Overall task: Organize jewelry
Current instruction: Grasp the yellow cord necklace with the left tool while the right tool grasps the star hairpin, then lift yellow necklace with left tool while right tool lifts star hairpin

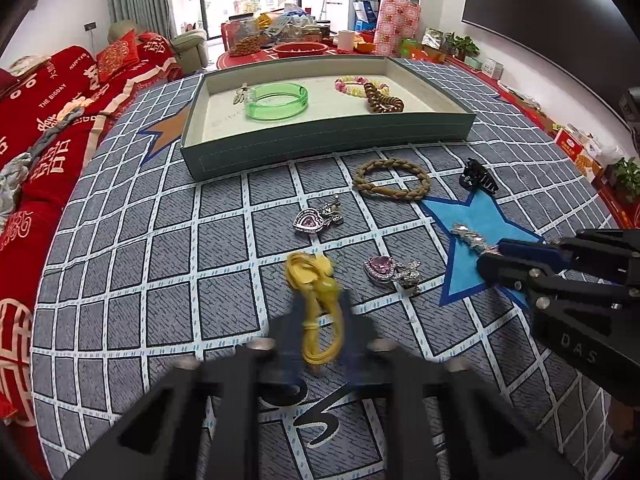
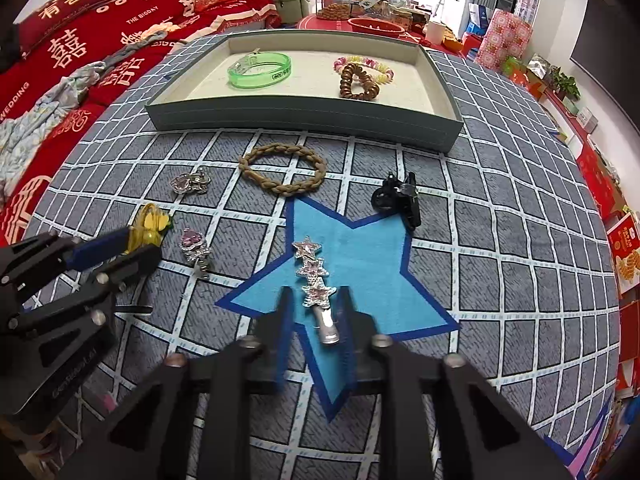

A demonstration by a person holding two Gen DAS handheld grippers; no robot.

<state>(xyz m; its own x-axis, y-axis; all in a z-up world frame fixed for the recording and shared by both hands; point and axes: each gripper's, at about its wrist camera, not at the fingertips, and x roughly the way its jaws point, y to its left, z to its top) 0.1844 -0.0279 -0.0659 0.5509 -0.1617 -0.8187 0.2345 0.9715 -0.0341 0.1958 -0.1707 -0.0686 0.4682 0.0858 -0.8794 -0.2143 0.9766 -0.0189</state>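
Observation:
My left gripper (image 1: 318, 312) is blurred and straddles a yellow cord hair tie (image 1: 314, 280) on the grey checked cloth; its jaws stand apart around the tie. My right gripper (image 2: 314, 302) is open around the metal end of a sparkly star hair clip (image 2: 314, 276) on the blue star patch. A green tray (image 1: 320, 148) at the back holds a green bangle (image 1: 278, 100), a pastel bead bracelet (image 1: 354, 82) and a brown coil hair tie (image 1: 382, 100). On the cloth lie a braided brown band (image 1: 392, 180), a black claw clip (image 1: 476, 176) and two pink heart pendants (image 1: 316, 218) (image 1: 392, 270).
A red sofa (image 1: 48, 120) runs along the left of the table. A cluttered red table (image 1: 304, 46) stands behind the tray. Boxes and plants (image 1: 580, 148) line the right wall.

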